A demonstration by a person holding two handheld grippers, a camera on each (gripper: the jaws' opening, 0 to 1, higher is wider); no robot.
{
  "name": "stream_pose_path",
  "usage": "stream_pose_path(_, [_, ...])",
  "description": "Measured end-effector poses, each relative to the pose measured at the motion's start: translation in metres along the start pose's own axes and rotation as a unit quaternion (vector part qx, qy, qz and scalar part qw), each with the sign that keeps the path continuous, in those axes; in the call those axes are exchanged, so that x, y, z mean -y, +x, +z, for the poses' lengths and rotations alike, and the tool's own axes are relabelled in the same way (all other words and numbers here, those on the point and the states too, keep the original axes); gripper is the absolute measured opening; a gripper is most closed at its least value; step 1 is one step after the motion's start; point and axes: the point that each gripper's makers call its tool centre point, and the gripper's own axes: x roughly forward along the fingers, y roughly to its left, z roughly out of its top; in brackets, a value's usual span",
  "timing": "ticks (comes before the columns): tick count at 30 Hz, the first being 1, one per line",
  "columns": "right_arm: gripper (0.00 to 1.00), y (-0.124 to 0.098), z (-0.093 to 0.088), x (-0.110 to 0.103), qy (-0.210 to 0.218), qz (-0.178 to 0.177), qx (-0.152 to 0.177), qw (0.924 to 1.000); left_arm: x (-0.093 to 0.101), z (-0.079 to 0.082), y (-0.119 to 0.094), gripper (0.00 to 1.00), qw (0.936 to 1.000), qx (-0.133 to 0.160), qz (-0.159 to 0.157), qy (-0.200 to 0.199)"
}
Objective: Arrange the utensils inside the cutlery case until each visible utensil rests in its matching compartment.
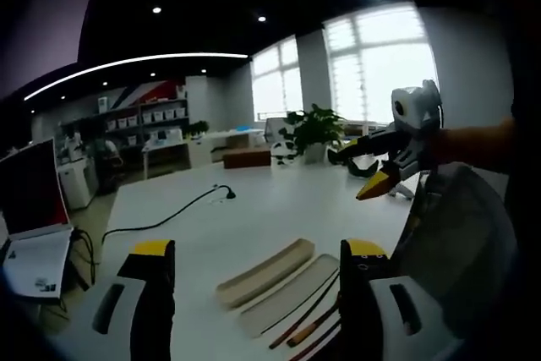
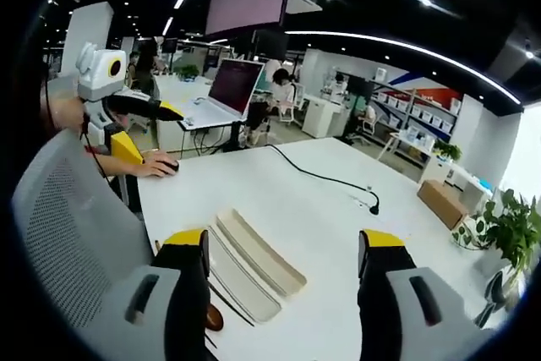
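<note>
Task unstarted: my left gripper (image 1: 258, 264) and right gripper (image 2: 283, 251), jaws open, empty, hover above the cutlery case (image 2: 254, 264); chopsticks (image 1: 308, 320) unsorted.

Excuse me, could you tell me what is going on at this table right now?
A person holds a hand-held gripper in each hand above a white table. The left hand-held gripper and right hand-held gripper are both open and hold nothing. A beige cutlery case lies below them, with dark chopsticks beside it.
</note>
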Motion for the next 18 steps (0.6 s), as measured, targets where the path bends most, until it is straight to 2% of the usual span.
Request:
stream_pose_path(7, [0.67,0.013,-0.012,-0.007,-0.029,0.035,-0.040,0.9982,-0.004,0.000,0.001,0.82,1.0000,0.000,0.004,-0.002])
stream_pose_path(11, [0.66,0.022,-0.024,-0.015,-0.036,0.060,-0.064,0.9954,-0.007,0.000,0.000,0.82,0.9997,-0.004,0.012,0.020])
stream_pose_path(15, [0.65,0.031,-0.038,-0.029,-0.048,0.097,-0.094,0.9897,-0.008,-0.003,0.000,0.81,0.9988,-0.017,0.014,0.044])
stream_pose_path(18, [0.64,0.039,-0.047,-0.037,-0.054,0.116,-0.109,0.9858,-0.010,-0.005,0.000,0.81,0.9988,-0.019,0.015,0.042])
